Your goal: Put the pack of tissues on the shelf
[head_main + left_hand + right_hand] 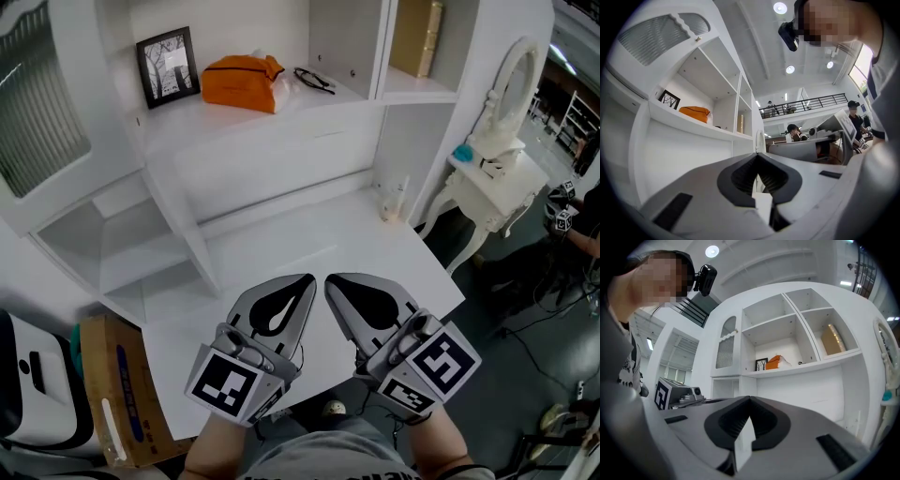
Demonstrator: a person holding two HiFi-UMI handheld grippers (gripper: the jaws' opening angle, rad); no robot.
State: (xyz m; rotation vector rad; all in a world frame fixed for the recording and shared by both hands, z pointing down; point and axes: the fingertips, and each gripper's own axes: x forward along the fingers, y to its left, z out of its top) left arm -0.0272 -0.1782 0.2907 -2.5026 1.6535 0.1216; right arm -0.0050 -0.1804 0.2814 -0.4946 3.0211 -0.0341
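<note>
An orange pack of tissues (246,82) lies on the white shelf (225,112), between a framed picture (168,67) and a pair of glasses (314,81). The same pack shows in the left gripper view (695,113) and the right gripper view (776,362). My left gripper (307,279) and right gripper (330,280) hover side by side low over the near edge of the white desk (309,253), far from the pack. Both are shut with nothing between their jaws.
A small bottle (397,200) stands at the desk's back right. A white vanity table with an oval mirror (511,94) sits to the right. A cardboard box (117,389) stands on the floor at the left. A brown box (419,36) fills the upper right cubby.
</note>
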